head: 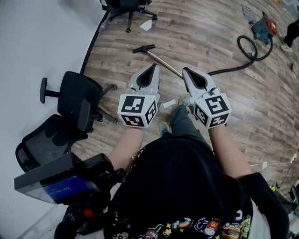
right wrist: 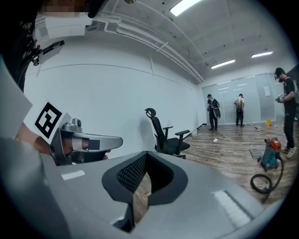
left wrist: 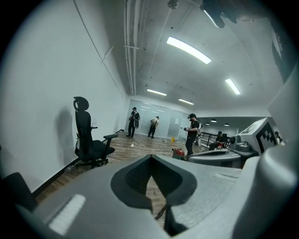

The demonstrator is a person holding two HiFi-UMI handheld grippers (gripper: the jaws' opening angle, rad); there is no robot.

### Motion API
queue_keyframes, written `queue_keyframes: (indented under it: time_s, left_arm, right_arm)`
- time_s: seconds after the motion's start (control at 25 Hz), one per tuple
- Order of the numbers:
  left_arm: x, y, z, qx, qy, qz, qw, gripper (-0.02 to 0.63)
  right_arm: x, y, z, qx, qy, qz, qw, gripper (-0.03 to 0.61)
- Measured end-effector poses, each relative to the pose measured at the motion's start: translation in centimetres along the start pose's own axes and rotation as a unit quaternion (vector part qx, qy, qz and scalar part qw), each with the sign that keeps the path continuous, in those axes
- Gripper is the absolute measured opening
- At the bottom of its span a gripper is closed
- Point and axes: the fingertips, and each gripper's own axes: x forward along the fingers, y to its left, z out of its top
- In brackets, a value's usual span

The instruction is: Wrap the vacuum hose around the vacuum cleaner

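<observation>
Underfoot, a wood-plank floor (head: 210, 42) spreads wide and meets a white wall (head: 37, 46) on the side far from the vacuum cleaner (head: 262, 27). The vacuum cleaner stands well ahead of the person, off to the right. Its black hose (head: 247, 51) loops on the floor just beside it, then trails away toward a metal wand (head: 161, 59) that ends in a floor nozzle (head: 143, 48). Between the vacuum cleaner and the wand the planks lie open.

Two black office chairs (head: 77, 100) crowd the wall edge, well apart from the vacuum cleaner. A third chair (head: 127, 8) stands farther along the wall.

The left gripper (head: 153, 67) and right gripper (head: 186, 71) are held in the air, short of the wand and far from the vacuum cleaner. Each has its jaws brought together at the tips with nothing between them.

Beyond the vacuum cleaner, a glass partition (right wrist: 247, 102) closes the room, with people (right wrist: 213, 111) standing before it.
</observation>
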Motion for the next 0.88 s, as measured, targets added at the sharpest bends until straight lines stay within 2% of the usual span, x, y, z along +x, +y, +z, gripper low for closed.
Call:
queue_keyframes:
  time_s: [0.16,0.4,0.6,0.76,0.88]
  left_arm:
    - [6.0,1.2,-0.8,-0.006,0.024,0.008,0.9997,0.0]
    - [15.6,2.5,-2.7,-0.017,0.083,0.027,0.996,0.0]
    - [22.5,4.1,-4.0,-0.007,0.126,0.03,0.9915,0.0]
    - [25.9,6.0,-7.0,-0.007,0.157,0.034,0.9869,0.0]
    - [28.7,8.2,-10.9,-0.013,0.173,0.036,0.9843,0.0]
  right_arm:
    - [4.2,-4.4,0.0,0.01,0.008,0.012,1.0,0.024]
    - [9.7,-11.7,-1.4,0.036,0.033,0.045,0.998,0.023]
    - [13.5,-17.5,-2.0,0.055,0.053,0.043,0.996,0.023]
    - [15.9,-20.4,-4.3,0.067,0.072,0.031,0.995,0.023]
    - [18.5,-21.9,-7.4,0.062,0.08,0.024,0.995,0.023]
